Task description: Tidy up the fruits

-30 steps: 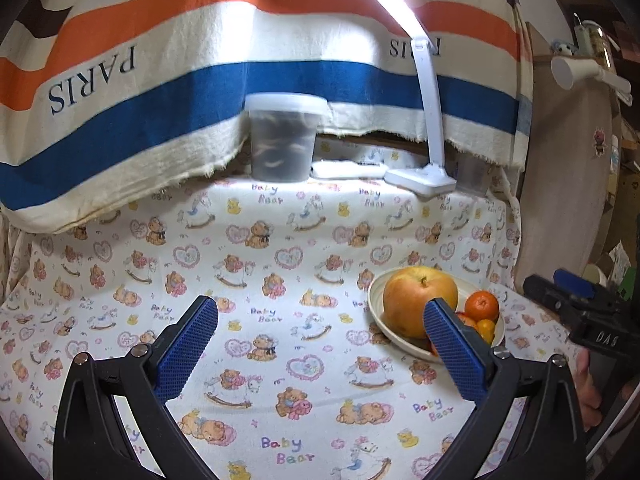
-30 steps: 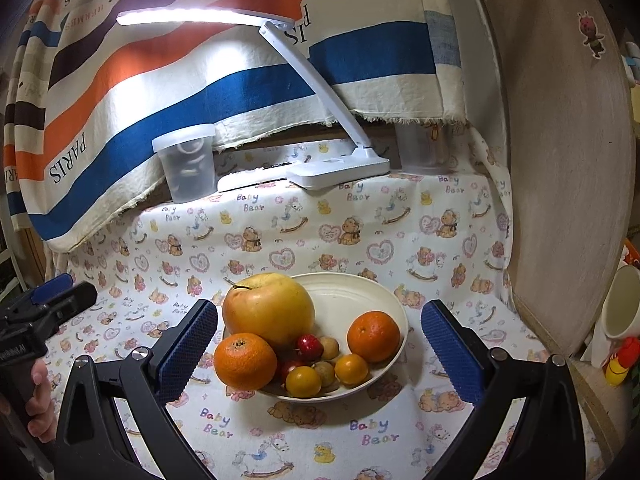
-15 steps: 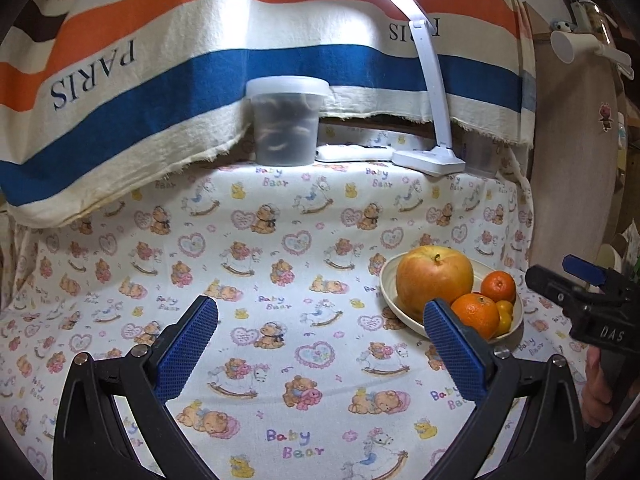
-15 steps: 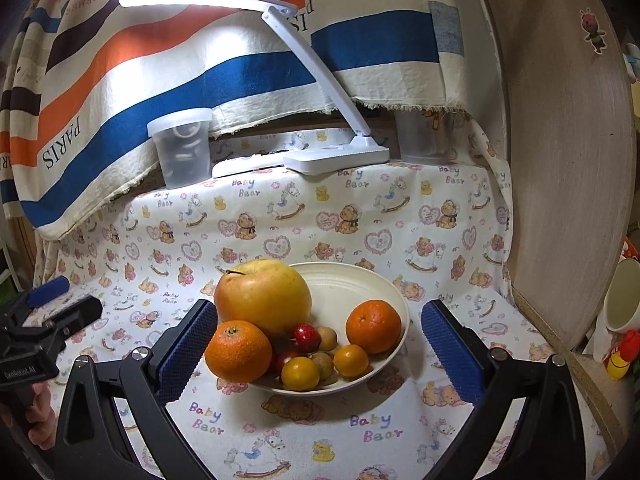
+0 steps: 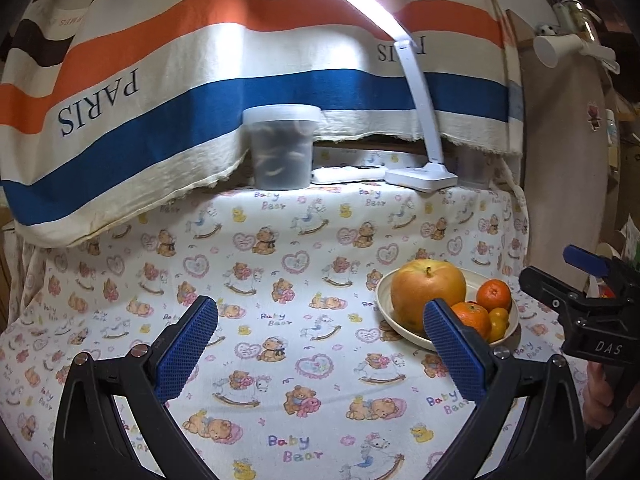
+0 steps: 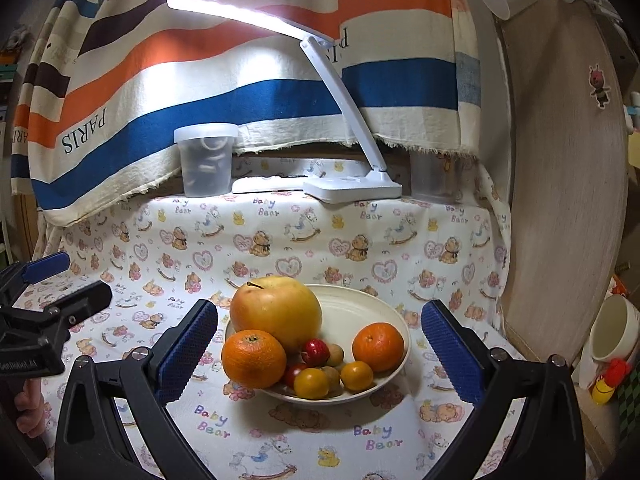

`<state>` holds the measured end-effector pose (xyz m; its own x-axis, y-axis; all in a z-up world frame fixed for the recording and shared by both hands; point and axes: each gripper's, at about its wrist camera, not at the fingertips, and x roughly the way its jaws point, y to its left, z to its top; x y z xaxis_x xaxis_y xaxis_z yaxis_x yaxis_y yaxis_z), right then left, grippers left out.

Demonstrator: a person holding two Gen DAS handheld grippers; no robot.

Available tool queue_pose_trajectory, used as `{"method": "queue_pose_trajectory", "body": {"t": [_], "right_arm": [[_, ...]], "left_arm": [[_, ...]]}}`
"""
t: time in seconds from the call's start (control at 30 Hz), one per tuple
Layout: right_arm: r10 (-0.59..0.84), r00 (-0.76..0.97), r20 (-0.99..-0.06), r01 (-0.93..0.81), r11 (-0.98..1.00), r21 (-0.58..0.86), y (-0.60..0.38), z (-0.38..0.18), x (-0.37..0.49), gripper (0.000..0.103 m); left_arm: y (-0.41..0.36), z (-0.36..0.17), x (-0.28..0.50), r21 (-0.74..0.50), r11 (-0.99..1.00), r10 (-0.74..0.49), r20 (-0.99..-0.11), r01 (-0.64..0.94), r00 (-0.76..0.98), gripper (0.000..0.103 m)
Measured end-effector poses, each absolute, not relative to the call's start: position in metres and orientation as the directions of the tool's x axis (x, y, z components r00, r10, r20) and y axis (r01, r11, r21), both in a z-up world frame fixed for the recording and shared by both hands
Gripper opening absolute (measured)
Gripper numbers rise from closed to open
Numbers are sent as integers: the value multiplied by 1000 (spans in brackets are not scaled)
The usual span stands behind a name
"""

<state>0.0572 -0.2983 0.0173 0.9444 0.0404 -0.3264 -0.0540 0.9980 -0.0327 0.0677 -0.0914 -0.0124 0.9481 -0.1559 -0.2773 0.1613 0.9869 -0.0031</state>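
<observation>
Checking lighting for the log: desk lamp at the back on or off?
On. The desk lamp has its light bar glowing bright white and throws a lit patch on the striped cloth behind it.

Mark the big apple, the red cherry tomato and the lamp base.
big apple (image 6: 276, 310), right wrist view, middle of its front skin.
red cherry tomato (image 6: 315, 351), right wrist view, centre of its top.
lamp base (image 6: 352, 189), right wrist view, flat top of the white foot.

Left wrist view: low over tabletop (image 5: 280, 240), facing the backdrop, bowl (image 5: 384, 300) off right.
Right wrist view: nearer, bowl (image 6: 360, 304) centred.
Shared: bowl, lamp (image 5: 420, 176), backdrop.
</observation>
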Motion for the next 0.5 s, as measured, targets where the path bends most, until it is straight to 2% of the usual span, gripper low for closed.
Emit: {"method": "queue_pose_trajectory", "body": {"t": [0.5], "right_arm": [[36,944,-327,-49,998,-30,-300,17,58,103]], "left_arm": [[-94,-12,67,0,987,-154,-276,160,949,102]]}}
